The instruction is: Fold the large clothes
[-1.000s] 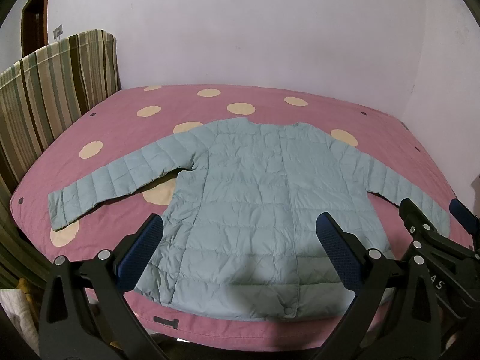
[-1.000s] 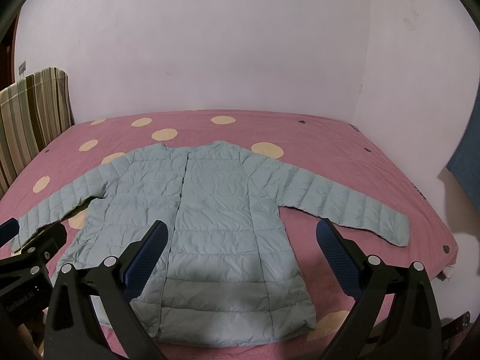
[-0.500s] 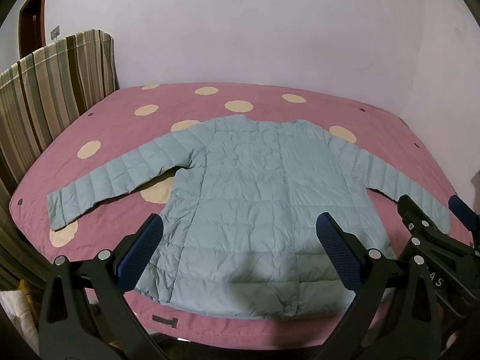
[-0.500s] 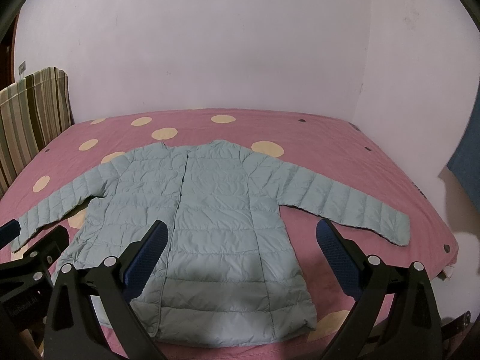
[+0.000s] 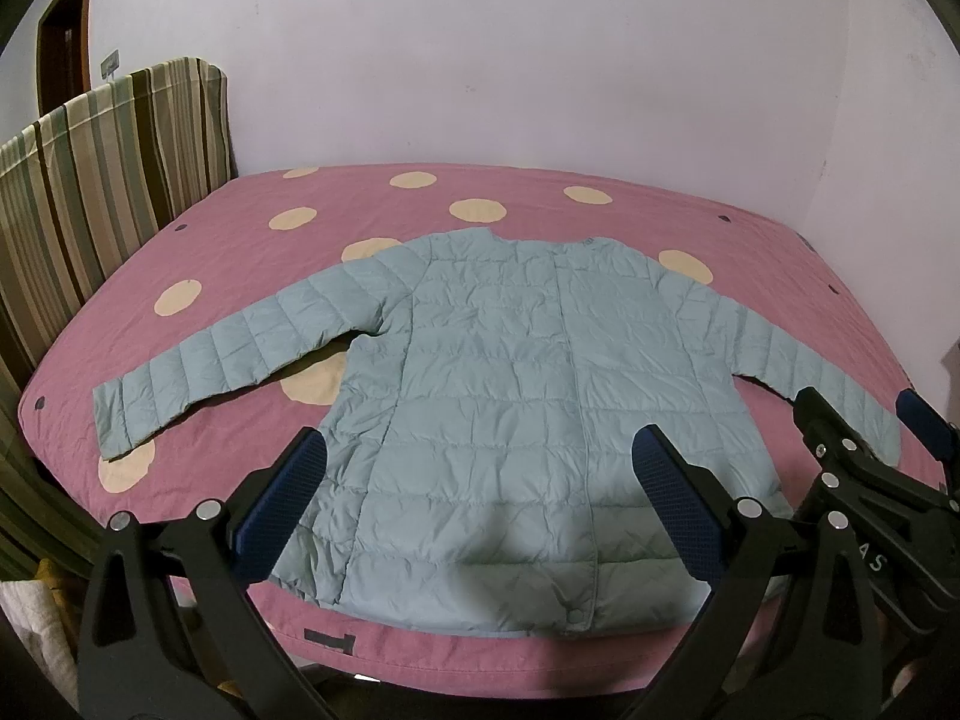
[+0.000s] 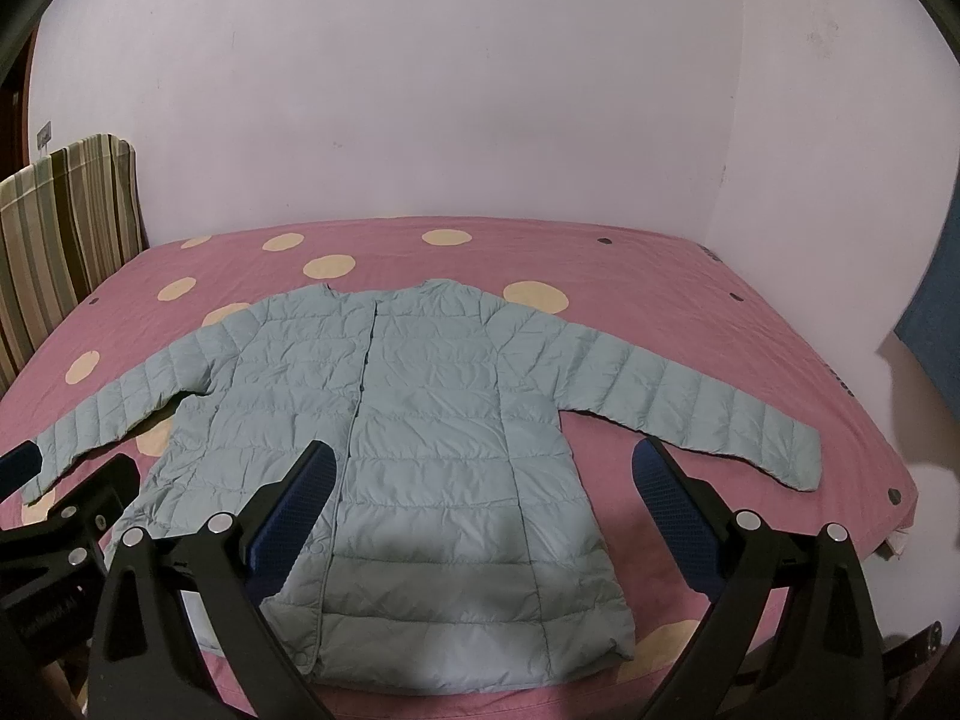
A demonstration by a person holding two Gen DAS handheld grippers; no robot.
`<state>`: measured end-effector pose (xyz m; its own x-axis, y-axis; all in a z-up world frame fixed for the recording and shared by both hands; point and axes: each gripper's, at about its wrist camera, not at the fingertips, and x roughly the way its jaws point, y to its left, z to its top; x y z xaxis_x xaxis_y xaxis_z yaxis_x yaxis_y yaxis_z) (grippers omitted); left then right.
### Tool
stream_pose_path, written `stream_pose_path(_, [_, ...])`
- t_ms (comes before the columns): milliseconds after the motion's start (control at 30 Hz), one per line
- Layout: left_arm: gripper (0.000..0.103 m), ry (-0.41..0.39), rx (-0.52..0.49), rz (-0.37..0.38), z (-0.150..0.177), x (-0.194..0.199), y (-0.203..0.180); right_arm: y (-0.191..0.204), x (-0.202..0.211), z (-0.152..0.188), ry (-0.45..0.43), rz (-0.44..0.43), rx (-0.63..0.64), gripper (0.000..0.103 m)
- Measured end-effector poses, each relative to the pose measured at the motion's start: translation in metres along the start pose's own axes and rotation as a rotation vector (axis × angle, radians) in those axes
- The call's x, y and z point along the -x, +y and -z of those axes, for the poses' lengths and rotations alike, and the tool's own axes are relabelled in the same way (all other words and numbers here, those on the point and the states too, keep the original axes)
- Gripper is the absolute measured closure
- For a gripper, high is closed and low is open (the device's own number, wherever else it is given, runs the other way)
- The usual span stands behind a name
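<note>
A pale blue-green quilted jacket (image 5: 510,396) lies flat and front up on a pink bed (image 5: 540,204), both sleeves spread out; it also shows in the right wrist view (image 6: 432,444). My left gripper (image 5: 477,498) is open and empty, above the jacket's hem at the bed's near edge. My right gripper (image 6: 480,510) is open and empty, above the hem too. Each gripper shows at the other view's edge: the right one (image 5: 858,444) over the right cuff, the left one (image 6: 66,480) by the left cuff.
The pink cover (image 6: 630,252) has cream dots. A striped headboard (image 5: 102,180) stands at the bed's left side. White walls close the far side and the right. A blue cloth (image 6: 936,324) hangs at the right wall. A door (image 5: 63,54) is far left.
Both views have shifted only slightly; the jacket lies as before and both grippers stay open.
</note>
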<state>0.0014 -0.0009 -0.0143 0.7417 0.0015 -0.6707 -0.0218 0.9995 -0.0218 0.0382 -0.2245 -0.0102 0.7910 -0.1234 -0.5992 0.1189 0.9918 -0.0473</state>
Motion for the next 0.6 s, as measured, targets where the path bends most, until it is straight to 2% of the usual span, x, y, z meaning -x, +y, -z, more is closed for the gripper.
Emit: stream_pose_path(600, [0.002, 0.002, 0.001, -0.001, -0.0012, 0.0001, 0.0006, 0.0001, -0.0007, 0.0001, 0.001, -0.001, 0.0, 0.005])
